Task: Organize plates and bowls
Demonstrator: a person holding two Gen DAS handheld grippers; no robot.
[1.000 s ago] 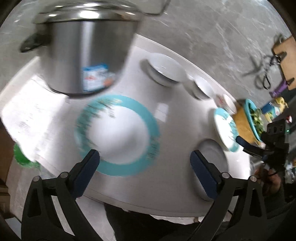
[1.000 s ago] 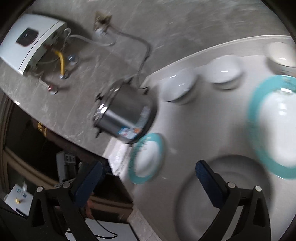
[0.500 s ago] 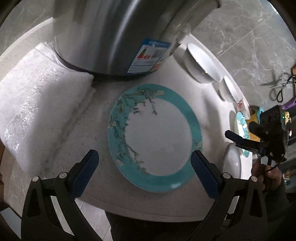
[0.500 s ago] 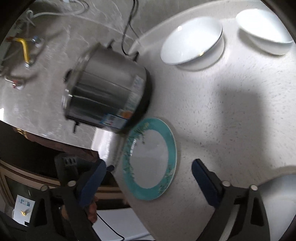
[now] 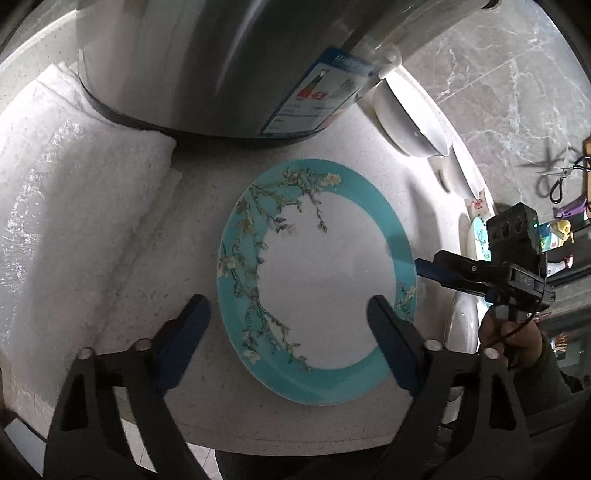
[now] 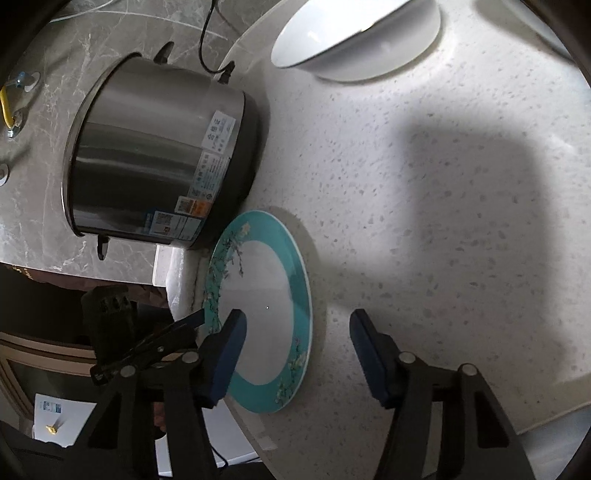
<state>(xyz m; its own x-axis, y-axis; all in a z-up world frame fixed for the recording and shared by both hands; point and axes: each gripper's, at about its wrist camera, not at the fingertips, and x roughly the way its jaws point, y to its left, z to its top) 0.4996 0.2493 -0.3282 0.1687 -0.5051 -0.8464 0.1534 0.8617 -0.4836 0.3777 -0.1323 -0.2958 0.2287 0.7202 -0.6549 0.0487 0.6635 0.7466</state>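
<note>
The round teal-rimmed plate with a white centre and blossom-branch pattern (image 5: 321,284) lies flat on the speckled white table (image 6: 443,221), close to its near edge and just in front of the tall stainless-steel cooker pot with the blue label (image 5: 221,62). Over it comes the left hand-held gripper (image 5: 288,332), jaws closing, one blue pad off the plate's left rim above bare table, the other above the plate's lower right rim; neither pad presses on it, so the gripper is spread with the plate's near part between the fingers. From the other side the right hand-held gripper (image 6: 295,347) is closing too: its left pad hangs over the plate's white centre, its right pad over bare table, and the plate's right rim sits between them, not pinched. A folded white towel (image 5: 74,206) lies left of the plate. A white ceramic bowl (image 6: 354,33) sits well beyond, near the table's far edge.
</note>
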